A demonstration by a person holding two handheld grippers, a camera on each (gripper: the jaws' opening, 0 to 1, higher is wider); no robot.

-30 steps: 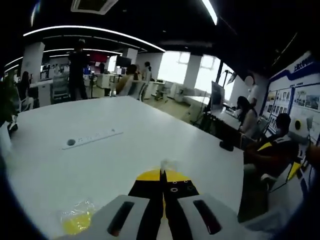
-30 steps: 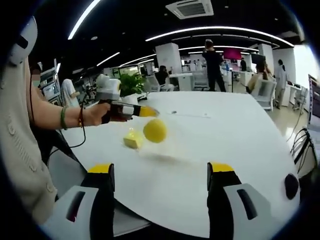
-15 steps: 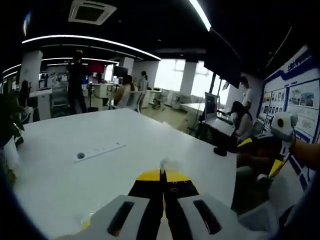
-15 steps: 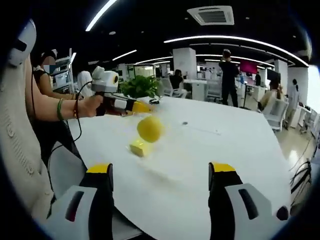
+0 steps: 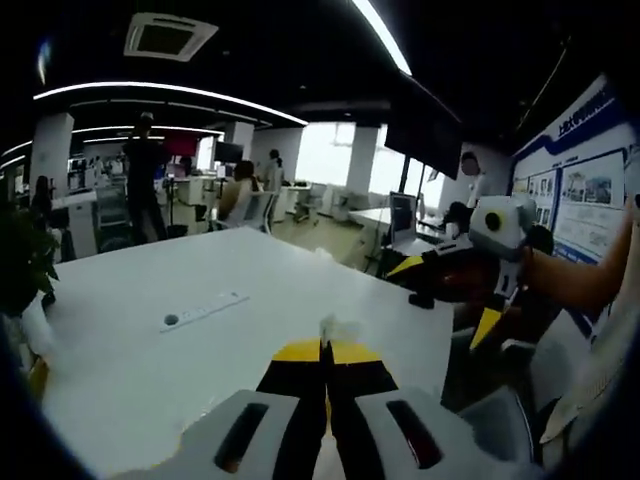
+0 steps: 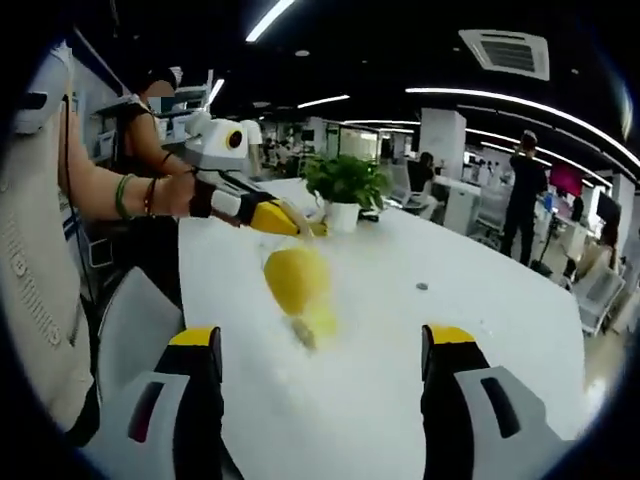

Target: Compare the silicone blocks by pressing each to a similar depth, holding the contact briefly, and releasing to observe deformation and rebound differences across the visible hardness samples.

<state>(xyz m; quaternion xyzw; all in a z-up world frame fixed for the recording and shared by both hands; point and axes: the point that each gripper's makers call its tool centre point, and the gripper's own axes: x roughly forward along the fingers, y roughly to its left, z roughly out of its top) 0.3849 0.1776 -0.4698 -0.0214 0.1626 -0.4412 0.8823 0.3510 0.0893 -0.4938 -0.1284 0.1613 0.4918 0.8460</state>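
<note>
We see our left tool [image 5: 325, 352], yellow-tipped jaws pressed together on a scrap of clear plastic film [image 5: 333, 327], above the wide white counter [image 5: 150, 370]. A long white power strip [image 5: 204, 310] lies on it well ahead, and the right tool [image 5: 440, 280] enters from the right.

— What's carrying everything?
— A white table [image 6: 480, 330].
— And what's lying on it?
— A yellow block [image 6: 318, 325] is resting there, a potted plant [image 6: 345, 190] is standing farther back, and a white strip [image 5: 203, 311] is lying flat.
</note>
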